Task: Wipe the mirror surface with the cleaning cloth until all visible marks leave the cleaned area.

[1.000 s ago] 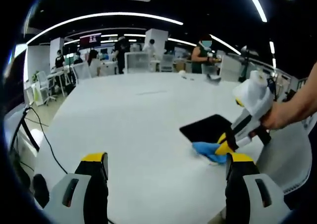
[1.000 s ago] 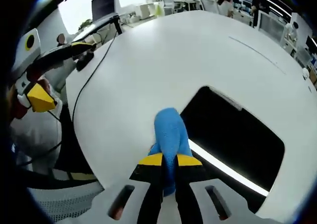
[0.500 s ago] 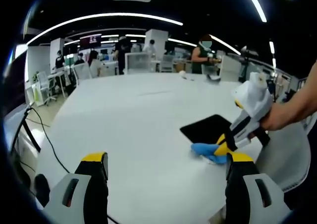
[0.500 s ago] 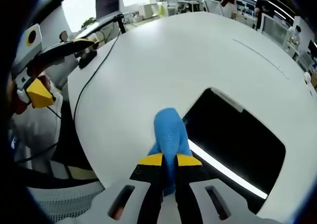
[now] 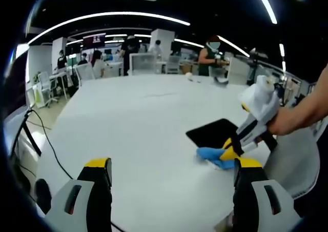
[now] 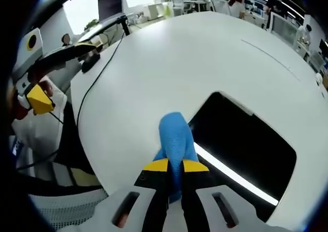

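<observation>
While my right gripper [image 6: 175,166] is pinching its fingers onto the soft, limp blue cloth [image 6: 176,134] beside the dark mirror [image 6: 246,147] lying on the white bench [image 6: 169,62], my left gripper [image 5: 171,168] is hanging spread and empty.

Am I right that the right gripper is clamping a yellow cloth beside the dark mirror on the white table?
Not quite: the cloth is blue, as the right gripper view shows. The right gripper does clamp it beside the dark mirror on the white table.
</observation>
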### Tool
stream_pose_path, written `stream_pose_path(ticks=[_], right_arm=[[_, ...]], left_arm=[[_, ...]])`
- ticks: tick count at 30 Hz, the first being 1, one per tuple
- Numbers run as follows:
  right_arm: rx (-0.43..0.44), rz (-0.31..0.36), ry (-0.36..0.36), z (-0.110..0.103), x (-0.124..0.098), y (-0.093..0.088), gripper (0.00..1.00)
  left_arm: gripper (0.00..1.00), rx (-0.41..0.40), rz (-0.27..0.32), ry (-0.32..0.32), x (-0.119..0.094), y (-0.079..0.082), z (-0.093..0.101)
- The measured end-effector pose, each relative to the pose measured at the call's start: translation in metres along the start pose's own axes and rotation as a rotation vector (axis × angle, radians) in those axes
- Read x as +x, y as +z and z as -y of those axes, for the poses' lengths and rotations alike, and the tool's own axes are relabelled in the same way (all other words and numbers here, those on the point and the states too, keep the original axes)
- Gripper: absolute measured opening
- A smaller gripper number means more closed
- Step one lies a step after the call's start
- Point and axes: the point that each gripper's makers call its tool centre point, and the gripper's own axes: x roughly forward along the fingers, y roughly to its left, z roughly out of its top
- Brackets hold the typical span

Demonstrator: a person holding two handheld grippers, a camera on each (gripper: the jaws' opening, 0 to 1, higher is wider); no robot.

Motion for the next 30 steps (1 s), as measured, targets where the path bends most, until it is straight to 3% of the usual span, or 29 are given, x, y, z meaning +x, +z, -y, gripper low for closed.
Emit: stream_pose_path(ticks=[3, 30], right_arm=[[-0.010, -0.005, 0.000, 0.001, 0.000, 0.000, 0.02], [-0.044, -0.021, -0.005, 0.016, 0.008, 0.018, 0.02]], left_arm=[[1.00, -0.022, -0.025, -0.038, 0.003, -0.004, 0.006], [1.00, 0.007, -0.061, -0.041, 0.010, -0.005, 0.002]])
